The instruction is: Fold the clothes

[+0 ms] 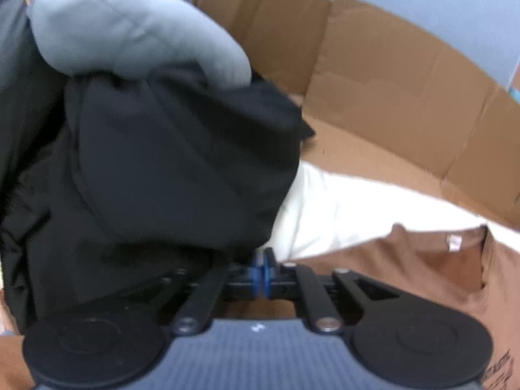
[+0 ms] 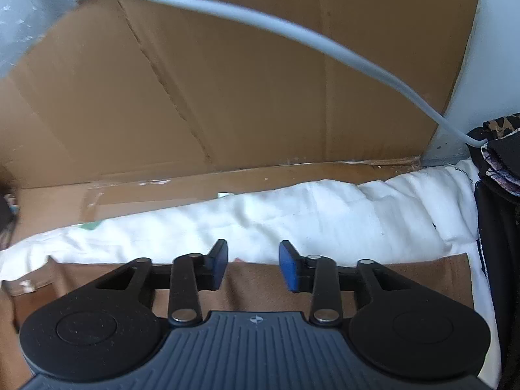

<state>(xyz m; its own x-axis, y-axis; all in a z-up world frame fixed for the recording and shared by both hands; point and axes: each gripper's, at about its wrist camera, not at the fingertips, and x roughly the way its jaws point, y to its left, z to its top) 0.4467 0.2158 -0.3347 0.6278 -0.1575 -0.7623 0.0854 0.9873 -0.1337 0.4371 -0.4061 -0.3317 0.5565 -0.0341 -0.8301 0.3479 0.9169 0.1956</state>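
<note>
Cardboard panels (image 2: pixel 227 81) walled the far side, with a grey cable (image 2: pixel 292 32) drooping across them and a white padded sheet (image 2: pixel 325 214) spread below. A pile of black (image 1: pixel 178 162) and grey garments (image 1: pixel 130 26) crowded the left wrist view. The brown T-shirt (image 1: pixel 422 269) lay flat on the sheet beneath both tools. The left gripper (image 1: pixel 262 273) pointed forward, its blue pads pressed together; whether cloth was pinched could not be told. The right gripper (image 2: pixel 252 266) hovered over the shirt's edge, jaws moderately apart, empty.
</note>
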